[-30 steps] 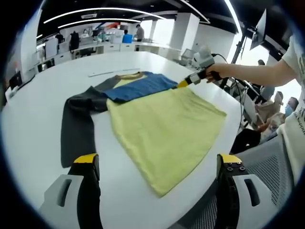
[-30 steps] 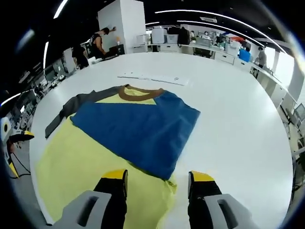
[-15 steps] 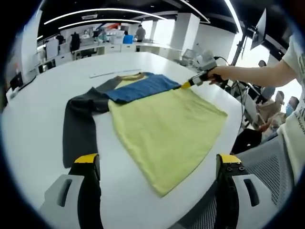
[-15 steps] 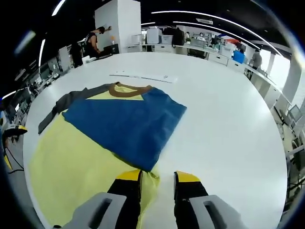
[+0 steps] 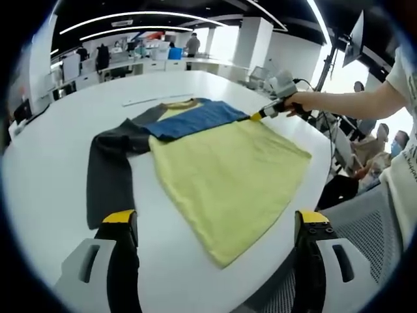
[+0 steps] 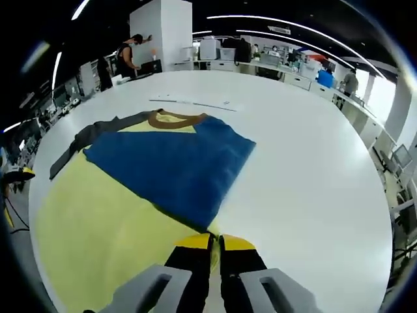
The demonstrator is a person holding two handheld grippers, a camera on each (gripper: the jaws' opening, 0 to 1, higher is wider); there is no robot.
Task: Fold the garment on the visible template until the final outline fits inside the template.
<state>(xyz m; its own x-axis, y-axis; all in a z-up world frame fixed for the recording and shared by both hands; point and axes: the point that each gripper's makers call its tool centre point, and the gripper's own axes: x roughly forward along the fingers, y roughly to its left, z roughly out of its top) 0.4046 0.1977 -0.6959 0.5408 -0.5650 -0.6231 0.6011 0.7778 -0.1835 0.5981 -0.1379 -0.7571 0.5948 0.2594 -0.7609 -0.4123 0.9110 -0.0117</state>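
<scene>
A yellow long-sleeved garment [image 5: 228, 169] lies flat on the white table [image 5: 52, 163]. Its blue sleeve [image 5: 192, 119] is folded across the chest, and its grey sleeve [image 5: 107, 176] stretches out toward my left gripper. My left gripper [image 5: 215, 218] hovers open over the near hem with nothing in it. A person's hand holds my right gripper [image 5: 256, 116] at the garment's far side edge. In the right gripper view, my right gripper [image 6: 215, 242] is shut on the yellow garment [image 6: 98, 208] edge just below the blue sleeve [image 6: 169, 166] cuff. The brown collar [image 6: 176, 119] lies beyond.
A thin white strip [image 6: 195, 103] lies on the table [image 6: 306, 182] past the collar. The table edge curves close to the garment's right side, with a grey mesh chair [image 5: 365, 208] and seated people beyond it. Desks and people stand far behind.
My right gripper's jaws have drawn together from open to shut on the yellow edge by the blue cuff. My left gripper has stayed in place, open.
</scene>
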